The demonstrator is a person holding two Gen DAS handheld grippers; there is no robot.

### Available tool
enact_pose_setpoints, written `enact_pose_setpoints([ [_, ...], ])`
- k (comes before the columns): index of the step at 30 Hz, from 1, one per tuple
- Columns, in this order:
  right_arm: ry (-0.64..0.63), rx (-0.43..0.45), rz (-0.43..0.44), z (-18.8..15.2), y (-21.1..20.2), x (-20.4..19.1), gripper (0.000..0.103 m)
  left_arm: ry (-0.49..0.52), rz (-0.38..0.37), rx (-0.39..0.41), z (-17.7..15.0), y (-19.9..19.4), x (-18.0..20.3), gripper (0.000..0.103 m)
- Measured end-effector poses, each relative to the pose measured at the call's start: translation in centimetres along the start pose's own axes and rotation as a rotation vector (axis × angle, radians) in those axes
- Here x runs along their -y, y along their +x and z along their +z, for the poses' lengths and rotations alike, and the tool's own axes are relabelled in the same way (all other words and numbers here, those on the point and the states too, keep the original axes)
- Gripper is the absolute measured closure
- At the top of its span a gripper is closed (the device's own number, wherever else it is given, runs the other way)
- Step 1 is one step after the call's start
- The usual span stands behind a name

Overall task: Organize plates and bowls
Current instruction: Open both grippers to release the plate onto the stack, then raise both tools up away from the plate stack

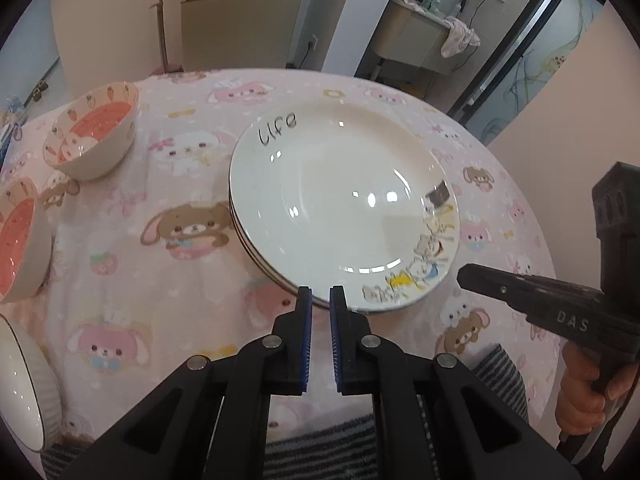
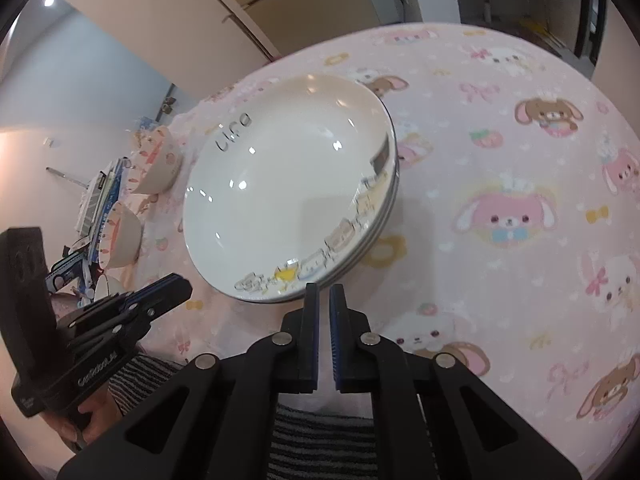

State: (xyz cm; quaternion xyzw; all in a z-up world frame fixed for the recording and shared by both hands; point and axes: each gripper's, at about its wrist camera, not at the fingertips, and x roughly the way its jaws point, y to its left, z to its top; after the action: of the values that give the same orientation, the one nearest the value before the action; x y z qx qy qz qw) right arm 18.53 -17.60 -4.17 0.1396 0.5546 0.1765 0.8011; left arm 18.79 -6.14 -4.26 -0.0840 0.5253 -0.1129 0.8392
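A stack of white plates (image 1: 344, 208) marked "Life", with cartoon figures along the rim, lies mid-table, also in the right wrist view (image 2: 288, 200). Two pink-lined bowls (image 1: 94, 132) (image 1: 20, 240) and a white ribbed bowl (image 1: 24, 384) stand to its left. My left gripper (image 1: 321, 294) hovers at the stack's near rim, shut, with nothing between its blue pads. My right gripper (image 2: 324, 292) is shut and empty at the near rim further right. Each gripper shows in the other's view: the right gripper (image 1: 464, 274) and the left gripper (image 2: 184, 286).
The round table wears a pink cartoon-animal cloth (image 2: 500, 184). Books and clutter (image 2: 96, 200) sit past the bowls (image 2: 156, 168) at the table's left edge. A person's striped garment (image 1: 320, 448) is at the near edge. Cabinets (image 1: 240, 12) stand behind the table.
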Motion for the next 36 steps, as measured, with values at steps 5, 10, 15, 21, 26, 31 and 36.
enact_pose_setpoints([
  [5,-0.053,0.039,-0.029,0.5,0.1,-1.0,0.098,0.037,0.02,0.071,0.6,0.1,0.1,0.093],
  [10,-0.078,0.08,-0.087,1.0,0.8,-1.2,0.096,0.064,0.052,0.092,0.8,0.9,-0.1,0.093],
  [15,-0.062,0.084,-0.074,1.2,1.4,-0.6,0.095,0.063,0.074,0.099,0.7,1.3,-0.8,0.093],
  [21,-0.077,0.104,-0.102,1.0,1.2,-1.0,0.095,0.066,0.062,0.121,0.3,0.6,-1.2,0.093],
  [26,-0.111,0.14,-0.132,0.3,0.1,-1.6,0.074,0.102,0.076,0.201,-0.4,-1.6,-0.7,0.076],
  [31,-0.145,0.205,-0.158,-0.4,-1.9,-2.3,0.074,0.156,0.095,0.369,-1.5,-5.3,0.3,0.039],
  [36,-0.201,0.324,-0.201,-1.2,-4.5,-3.8,0.069,0.249,0.12,0.579,-3.2,-9.4,1.7,0.017],
])
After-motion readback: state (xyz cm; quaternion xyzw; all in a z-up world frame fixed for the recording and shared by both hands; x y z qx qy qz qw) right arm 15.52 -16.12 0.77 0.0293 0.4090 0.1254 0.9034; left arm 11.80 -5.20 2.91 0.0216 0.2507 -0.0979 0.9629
